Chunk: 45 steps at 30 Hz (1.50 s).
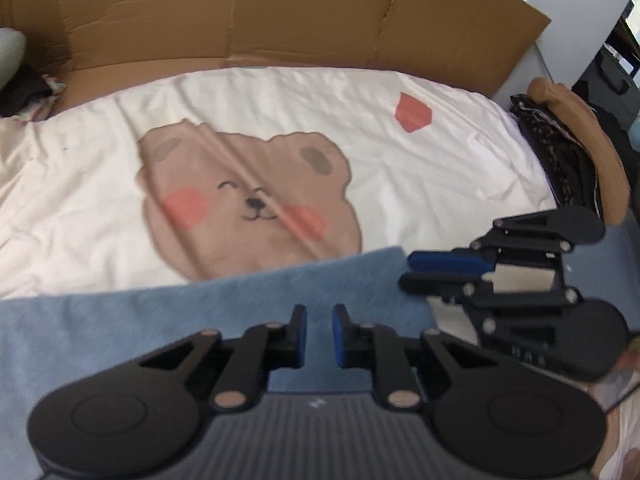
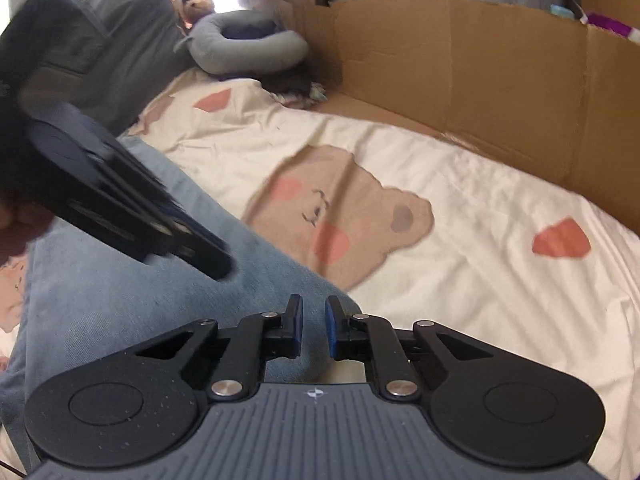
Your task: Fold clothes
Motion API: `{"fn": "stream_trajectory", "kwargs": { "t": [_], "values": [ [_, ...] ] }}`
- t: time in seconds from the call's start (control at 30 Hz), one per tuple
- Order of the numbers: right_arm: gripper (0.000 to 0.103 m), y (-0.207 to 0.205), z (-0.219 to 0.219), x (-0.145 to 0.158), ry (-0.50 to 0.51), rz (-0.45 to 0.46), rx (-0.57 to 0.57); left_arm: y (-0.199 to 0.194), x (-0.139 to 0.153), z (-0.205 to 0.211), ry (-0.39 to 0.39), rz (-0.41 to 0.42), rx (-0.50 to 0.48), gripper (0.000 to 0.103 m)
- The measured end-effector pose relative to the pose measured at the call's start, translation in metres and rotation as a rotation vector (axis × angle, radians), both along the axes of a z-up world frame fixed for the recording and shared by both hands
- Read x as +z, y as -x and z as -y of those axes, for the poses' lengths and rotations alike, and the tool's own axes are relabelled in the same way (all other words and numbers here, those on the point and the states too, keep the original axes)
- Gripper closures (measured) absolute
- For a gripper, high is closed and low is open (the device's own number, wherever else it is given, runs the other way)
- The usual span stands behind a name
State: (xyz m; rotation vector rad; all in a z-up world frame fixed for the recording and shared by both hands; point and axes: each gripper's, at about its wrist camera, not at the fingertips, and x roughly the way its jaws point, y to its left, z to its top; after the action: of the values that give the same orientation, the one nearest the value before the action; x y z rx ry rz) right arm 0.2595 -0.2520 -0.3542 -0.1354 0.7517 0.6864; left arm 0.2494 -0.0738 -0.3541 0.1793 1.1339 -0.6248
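A blue-grey garment (image 1: 160, 320), denim by the look of it, lies on a cream bedsheet (image 1: 420, 184) printed with a brown bear face (image 1: 248, 200), and that bear serves as the marker for everything else: the cloth sits on the near side of the bear, its far hem just below the bear's chin, with a cardboard sheet (image 1: 280, 12) standing well beyond the bear at the back of the bed. The left gripper (image 1: 319, 334) hovers over the cloth on the near side of the bear, its blue pads drawn close with only a slim gap, and I cannot make out any fabric pinched between them. The right gripper (image 2: 313, 330) is over the garment's corner (image 2: 340, 300) nearest the bear's cheek, jaws likewise nearly shut, and whether a fold of cloth is caught there I cannot tell. Judging by this, the step is taking hold of the edge facing the bear to turn it over. To do it well, both pads should bite the same hem, spaced apart along it, and lift together so the cloth does not skew. From the right wrist view the garment's long axis seems to run along the near side of the bear, from the corner towards the grey pillows (image 2: 132, 12) at the head of the bed.
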Motion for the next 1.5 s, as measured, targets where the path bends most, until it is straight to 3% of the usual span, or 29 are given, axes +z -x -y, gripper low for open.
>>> {"fn": "stream_trajectory", "kwargs": {
  "t": [0.33,0.43,0.67,0.8,1.07,1.5],
  "values": [
    [0.094,-0.016,-0.004,-0.01,0.031,-0.028,-0.012,-0.013,-0.017,0.014,0.01,-0.027,0.029,0.091],
    [0.093,-0.02,0.0,-0.017,0.029,-0.051,-0.021,-0.016,-0.028,0.011,0.016,-0.05,0.065,0.1],
    [0.094,-0.024,-0.001,-0.011,0.041,-0.074,-0.015,-0.012,-0.027,0.007,0.027,-0.04,0.083,0.1],
    [0.095,-0.01,0.007,-0.006,-0.025,-0.107,0.03,-0.002,-0.017,0.004,0.037,-0.019,0.068,0.099],
    [0.094,0.031,0.012,-0.012,-0.029,-0.132,0.101,0.023,-0.018,-0.009,0.009,-0.042,0.028,0.097],
    [0.094,0.08,0.004,-0.011,-0.01,-0.162,0.22,0.055,-0.021,-0.055,-0.035,-0.104,0.046,0.097]
  ]
}}
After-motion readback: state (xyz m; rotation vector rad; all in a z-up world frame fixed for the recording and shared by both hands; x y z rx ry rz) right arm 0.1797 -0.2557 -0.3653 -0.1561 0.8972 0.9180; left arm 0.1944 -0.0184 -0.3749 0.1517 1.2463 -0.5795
